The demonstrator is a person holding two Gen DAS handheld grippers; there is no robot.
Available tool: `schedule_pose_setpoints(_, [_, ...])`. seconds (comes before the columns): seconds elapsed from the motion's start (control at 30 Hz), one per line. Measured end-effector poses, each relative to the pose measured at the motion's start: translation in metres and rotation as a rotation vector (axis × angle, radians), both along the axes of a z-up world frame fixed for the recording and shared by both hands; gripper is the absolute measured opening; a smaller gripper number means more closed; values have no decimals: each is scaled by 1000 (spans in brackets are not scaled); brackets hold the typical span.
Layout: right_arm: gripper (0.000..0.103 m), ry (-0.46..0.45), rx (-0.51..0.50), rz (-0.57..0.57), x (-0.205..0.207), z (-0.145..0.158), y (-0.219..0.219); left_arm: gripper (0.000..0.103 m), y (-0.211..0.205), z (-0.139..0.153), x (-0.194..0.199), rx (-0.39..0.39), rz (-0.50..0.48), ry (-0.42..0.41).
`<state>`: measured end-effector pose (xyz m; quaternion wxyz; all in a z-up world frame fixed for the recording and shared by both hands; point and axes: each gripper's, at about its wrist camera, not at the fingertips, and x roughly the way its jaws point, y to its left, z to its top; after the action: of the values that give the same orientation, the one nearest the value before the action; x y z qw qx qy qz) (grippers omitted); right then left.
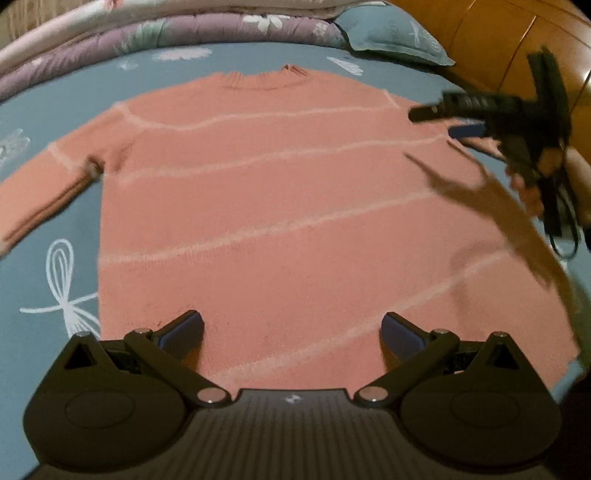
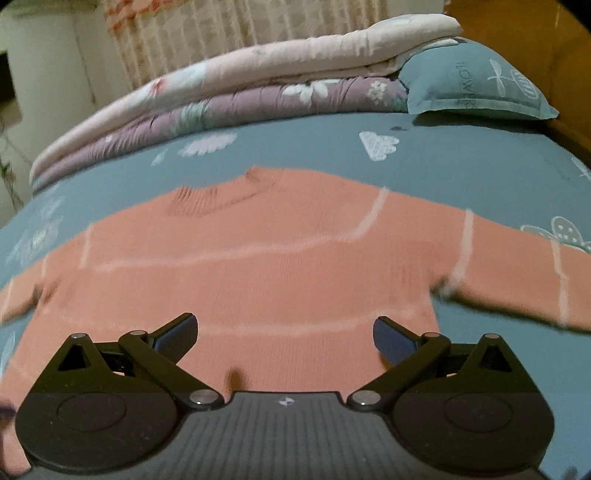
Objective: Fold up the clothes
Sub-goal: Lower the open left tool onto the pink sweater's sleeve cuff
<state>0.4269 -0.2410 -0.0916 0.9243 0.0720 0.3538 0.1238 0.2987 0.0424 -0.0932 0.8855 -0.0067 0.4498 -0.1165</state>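
Left gripper fingers spread wide, empty, above the lower body of the pink sweater. Right gripper likewise released over its midsection. Sweater flat on the blue bed, sleeves outstretched.

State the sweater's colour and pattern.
The sweater is salmon pink with thin pale horizontal stripes, spread flat on the blue bedsheet. The right wrist view shows it best.

Bed covered by blue-grey sheet with white prints. Folded quilts stacked at 12 o'clock; matching pillow at 1 o'clock. Patterned curtain behind. Wooden furniture at 2 o'clock. Dim lighting.
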Motion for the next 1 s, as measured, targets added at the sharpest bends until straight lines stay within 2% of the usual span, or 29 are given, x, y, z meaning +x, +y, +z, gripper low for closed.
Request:
schedule_pose_setpoints(0.17, [103, 24, 64, 15, 31, -16, -9, 102, -7, 0, 2, 24, 24, 16])
schedule_pose_setpoints(0.2, [103, 31, 56, 22, 37, -20, -9, 102, -7, 0, 3, 25, 30, 22])
schedule_pose_setpoints(0.27, [103, 16, -60, 5, 46, -27, -9, 102, -8, 1, 4, 27, 39, 32])
schedule_pose_setpoints(0.4, [103, 5, -68, 38, 52, -28, -16, 102, -9, 5, 9, 36, 36, 52])
schedule_pose_setpoints(0.5, [103, 15, -129, 22, 46, -14, -4, 102, -6, 13, 17, 23, 19, 34])
schedule_pose_setpoints(0.6, [103, -9, -62, 81, 35, -7, 3, 102, 0, 14, 31, -12, 9, 15])
schedule_pose_setpoints(0.73, [103, 58, -133, 58, 37, -26, 6, 102, 0, 3, 41, -7, -1, 36])
schedule_pose_setpoints(0.8, [103, 56, -162, 58, 30, -28, 5, 102, 3, 2, 39, -7, -9, 26])
schedule_pose_setpoints(0.9, [103, 64, -191, 52, 15, -13, 7, 102, 11, 4, 35, -36, -6, 21])
schedule_pose_setpoints(1.0, [103, 60, -119, 74, 5, -6, 12, 102, 18, 11, 45, -41, 9, -19])
